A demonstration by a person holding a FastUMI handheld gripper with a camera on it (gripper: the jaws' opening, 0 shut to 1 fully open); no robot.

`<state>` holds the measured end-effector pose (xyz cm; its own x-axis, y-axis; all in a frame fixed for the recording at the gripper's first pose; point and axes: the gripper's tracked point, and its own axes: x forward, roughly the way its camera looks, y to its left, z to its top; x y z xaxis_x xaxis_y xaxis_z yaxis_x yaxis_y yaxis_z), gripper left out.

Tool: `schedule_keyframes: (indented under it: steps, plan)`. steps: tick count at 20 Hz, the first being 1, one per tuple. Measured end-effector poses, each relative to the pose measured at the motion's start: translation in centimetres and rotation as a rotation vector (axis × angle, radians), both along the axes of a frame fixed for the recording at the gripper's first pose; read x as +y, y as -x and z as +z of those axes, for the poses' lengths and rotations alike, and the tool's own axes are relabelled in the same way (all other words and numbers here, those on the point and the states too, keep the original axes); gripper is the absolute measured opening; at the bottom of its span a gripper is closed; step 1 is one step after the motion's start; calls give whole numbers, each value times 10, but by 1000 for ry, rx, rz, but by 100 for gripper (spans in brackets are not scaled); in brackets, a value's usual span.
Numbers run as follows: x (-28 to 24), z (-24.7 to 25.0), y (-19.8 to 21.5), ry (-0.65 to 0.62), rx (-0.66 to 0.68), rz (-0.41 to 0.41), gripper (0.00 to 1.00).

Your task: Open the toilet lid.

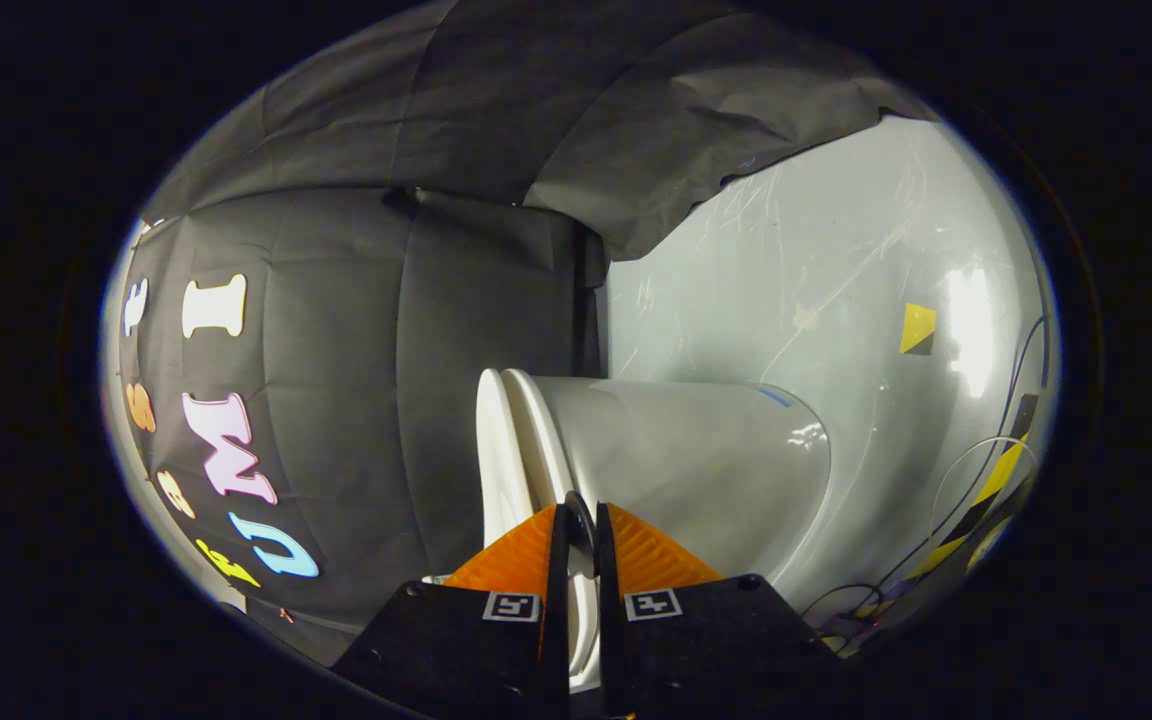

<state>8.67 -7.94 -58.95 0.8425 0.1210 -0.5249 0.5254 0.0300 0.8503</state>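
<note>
Gripper (576,520) at bottom centre has its fingers nearly together, pinching the thin edge of the toilet lid (498,450), which sits centre frame just ahead of them, beside the seat (541,440) and toilet body (696,470); the image appears rolled sideways, so how far the lid is raised I cannot tell. Risk, as I judge it: the hold is only on a thin glossy rim, so the lid could slip out and slam if the swing twists. Surroundings: black cloth wall (356,330) left and top, scuffed pale glossy floor (836,260) at right, loose cables (976,470) and striped tape (986,495) lower right.
</note>
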Motion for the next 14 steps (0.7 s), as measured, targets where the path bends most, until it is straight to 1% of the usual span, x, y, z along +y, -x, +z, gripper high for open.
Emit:
schedule_keyframes:
  steps: [2, 4, 8, 14]
  plan:
    - [0, 1, 3, -18, -7, -22, 5]
    - [2, 1, 6, 12, 4, -12, 5]
    - [7, 16, 2, 108, 62, 46, 5]
    - [19, 82, -13, 337, 97, 110, 5]
